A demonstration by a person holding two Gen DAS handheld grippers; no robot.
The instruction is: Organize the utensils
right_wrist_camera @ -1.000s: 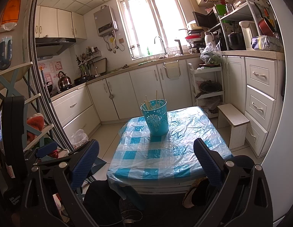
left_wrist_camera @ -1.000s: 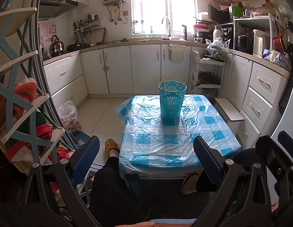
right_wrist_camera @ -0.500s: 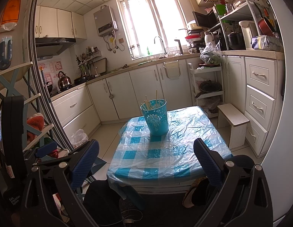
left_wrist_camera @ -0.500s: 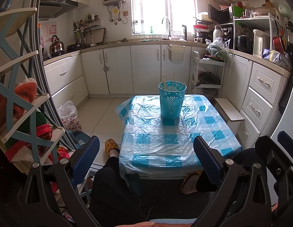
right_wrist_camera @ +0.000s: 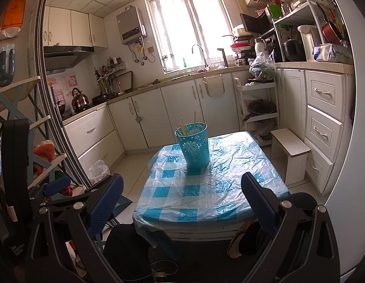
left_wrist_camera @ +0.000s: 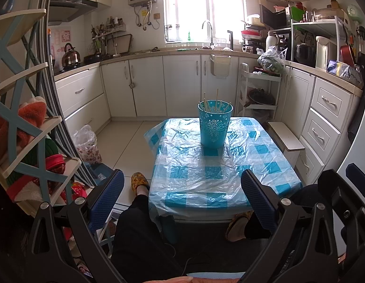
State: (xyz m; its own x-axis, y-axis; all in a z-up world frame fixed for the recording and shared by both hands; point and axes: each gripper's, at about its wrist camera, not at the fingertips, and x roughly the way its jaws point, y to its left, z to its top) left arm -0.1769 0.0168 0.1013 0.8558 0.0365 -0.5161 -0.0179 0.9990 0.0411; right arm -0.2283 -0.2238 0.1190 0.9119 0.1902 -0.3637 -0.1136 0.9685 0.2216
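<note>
Right gripper: blue-padded fingers spread wide, nothing between. Low table, blue-white checked plastic cover, ahead. Turquoise perforated bucket upright at far end; pale sticks, possibly chopsticks, inside.

Small kitchen: white cabinets along walls, bright window over sink, pale tile floor, low table under blue-checked plastic cover

A teal holder is patterned with white flowers; the tablecloth is checked blue and white.
</note>
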